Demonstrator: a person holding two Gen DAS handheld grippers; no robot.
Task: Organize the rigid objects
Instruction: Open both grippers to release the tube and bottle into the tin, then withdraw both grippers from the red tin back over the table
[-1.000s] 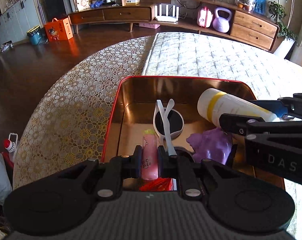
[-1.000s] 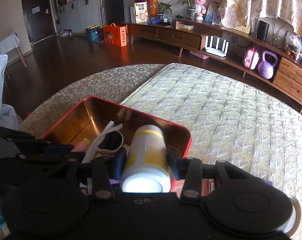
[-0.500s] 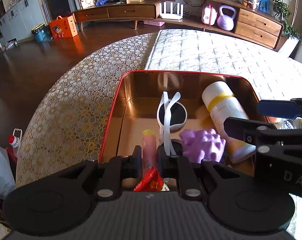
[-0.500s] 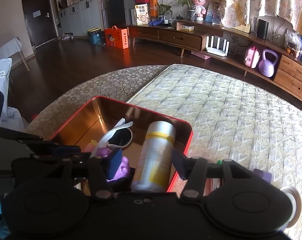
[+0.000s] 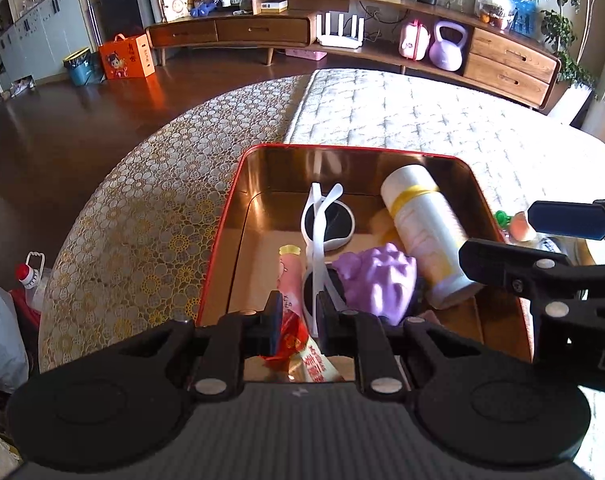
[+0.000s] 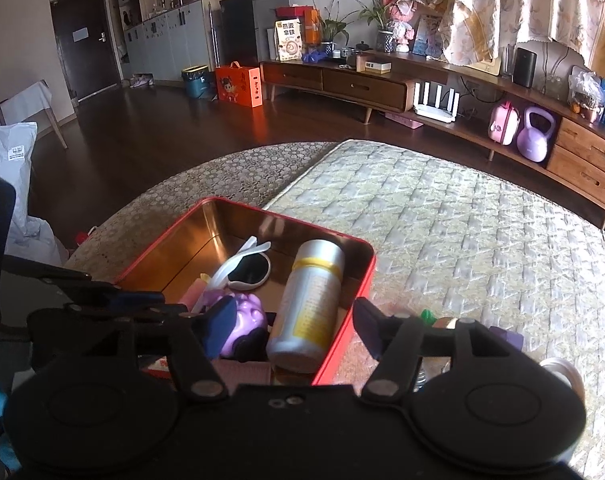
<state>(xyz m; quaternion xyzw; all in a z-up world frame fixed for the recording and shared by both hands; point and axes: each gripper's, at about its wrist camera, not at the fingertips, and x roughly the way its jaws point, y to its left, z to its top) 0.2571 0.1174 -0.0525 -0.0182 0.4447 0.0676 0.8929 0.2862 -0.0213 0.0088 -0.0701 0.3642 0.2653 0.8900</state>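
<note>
Red-rimmed tin box [image 5: 218,248] with a shiny gold inside sits on a patterned cloth [image 5: 142,216] at the edge of a quilted mattress [image 5: 402,120], and the sorted things lie in it. At the left of the box a pink tube [image 5: 289,276] with a yellow cap rests on the floor of the tin, its near end beside a red snack packet [image 5: 292,340]. The left gripper [image 5: 300,316] hovers low over that corner with its jaws nearly together; the packet and the tube show in the narrow gap, but whether the pads press on either cannot be told. Next come white-framed sunglasses [image 5: 327,220] with arms folded, then a purple knobbly toy [image 5: 376,276], then a white bottle with a yellow band [image 5: 426,232] lying on its side against the right wall (touching the toy). The right gripper [image 6: 290,326] stands above the near end of that bottle with jaws wide; they have just been opening, and the pads sit clear of the bottle on both sides. Right of the tin, small objects [image 6: 434,318] lie on the mattress, too hidden to name.
</note>
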